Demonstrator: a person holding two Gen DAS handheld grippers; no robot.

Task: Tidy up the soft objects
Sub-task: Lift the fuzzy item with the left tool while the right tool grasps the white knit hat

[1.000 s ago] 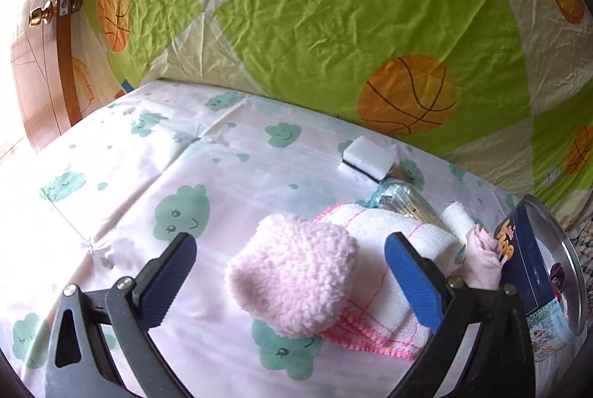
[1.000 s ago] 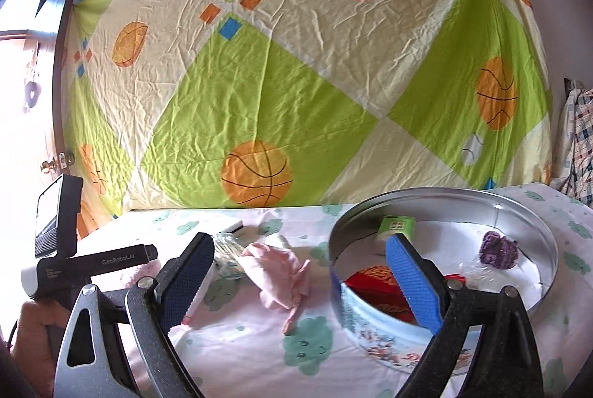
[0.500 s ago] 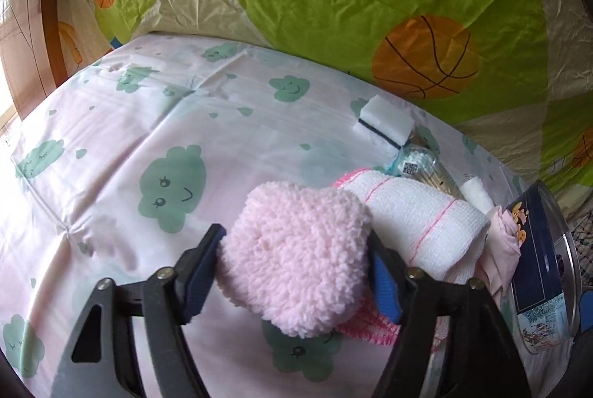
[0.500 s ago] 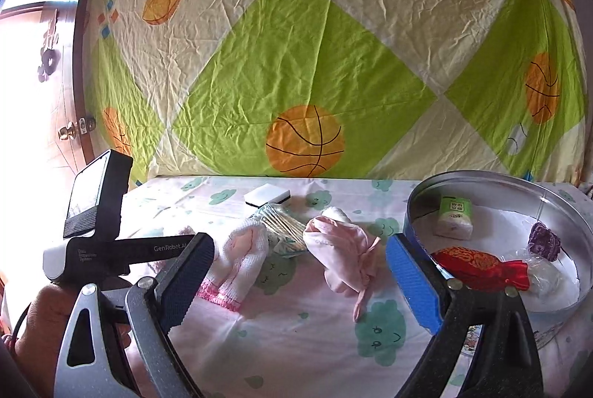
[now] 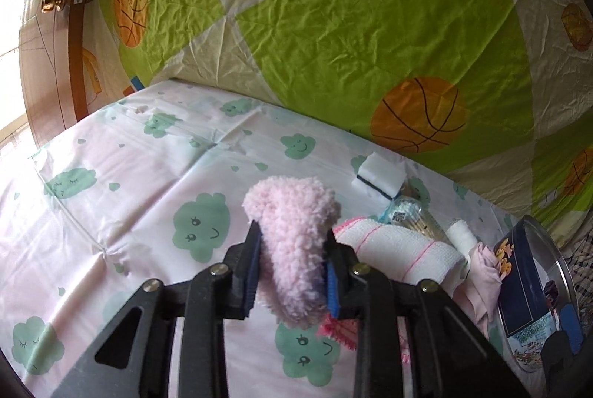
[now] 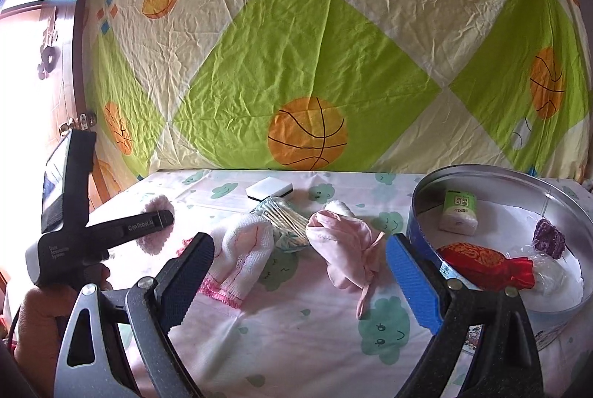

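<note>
While the pink fleece pad [image 5: 292, 242] is pinched between the pads of the left gripper [image 5: 292, 268], its pile is squeezed narrow at the waist and bulges above and below the grip; the jaws have just been closing and are now clamped on it. The pad is held over the bed sheet [image 5: 148, 175], toward its near edge, just beside the white knitted cloth [image 5: 400, 249] with pink stitching. It is judged to be very light and wholly limp, so little force is needed, but a hold across the thick middle is thought safer than one at the fringe, where the fluff could slip out. The right gripper [image 6: 300, 275] is seen with its jaws standing wide and nothing between them, above the sheet's near edge. Ahead of it lies the crumpled pink garment [image 6: 344, 246], apart from the round tin [image 6: 426, 209] at the sheet's right edge. That garment is expected to drape and trail when lifted, so its bunched centre would be the place to take.
</note>
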